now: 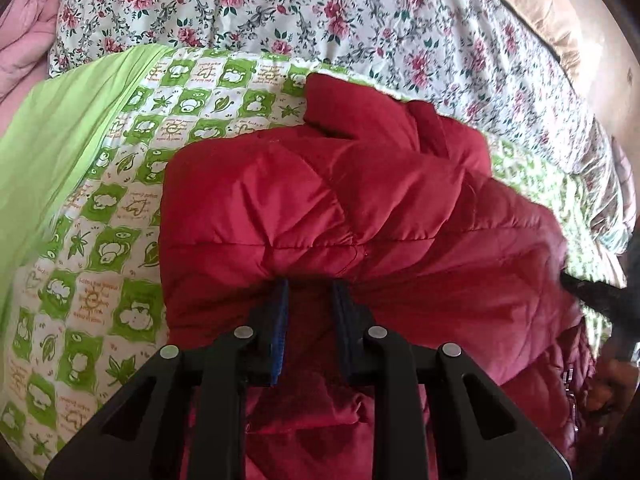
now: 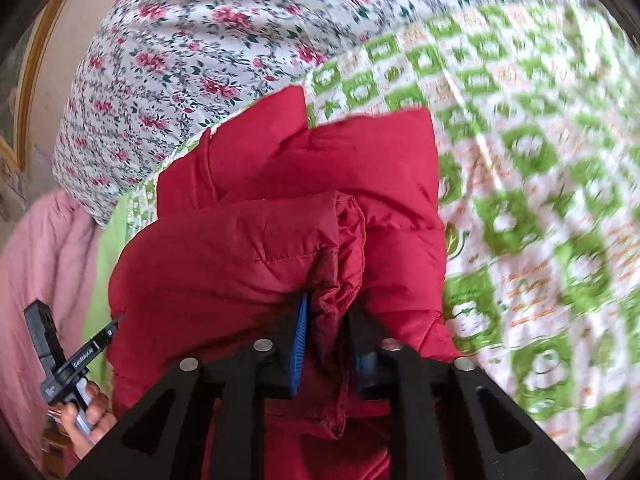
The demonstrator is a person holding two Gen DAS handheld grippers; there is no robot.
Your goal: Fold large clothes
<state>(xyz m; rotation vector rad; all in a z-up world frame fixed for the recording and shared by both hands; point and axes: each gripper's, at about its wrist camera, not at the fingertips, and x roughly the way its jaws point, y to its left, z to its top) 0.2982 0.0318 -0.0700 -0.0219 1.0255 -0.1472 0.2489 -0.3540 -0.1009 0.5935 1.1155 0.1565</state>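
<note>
A red quilted puffer jacket (image 1: 340, 208) lies partly folded on a green-and-white patterned quilt (image 1: 104, 248). My left gripper (image 1: 310, 292) is shut on a bunched edge of the jacket, and the fabric fills the gap between its blue-padded fingers. My right gripper (image 2: 328, 312) is shut on another fold of the jacket (image 2: 280, 200), with cloth pinched between its pads and hanging below. The left gripper's body and the hand holding it (image 2: 76, 364) show at the lower left of the right wrist view. The right wrist view is motion-blurred on its right side.
A floral sheet with red roses (image 1: 320, 12) covers the bed behind the quilt. A pink quilted blanket (image 1: 24, 32) lies at the far left. A plain green border (image 1: 60, 128) edges the quilt. A beige wall or headboard (image 1: 560, 20) stands at the right.
</note>
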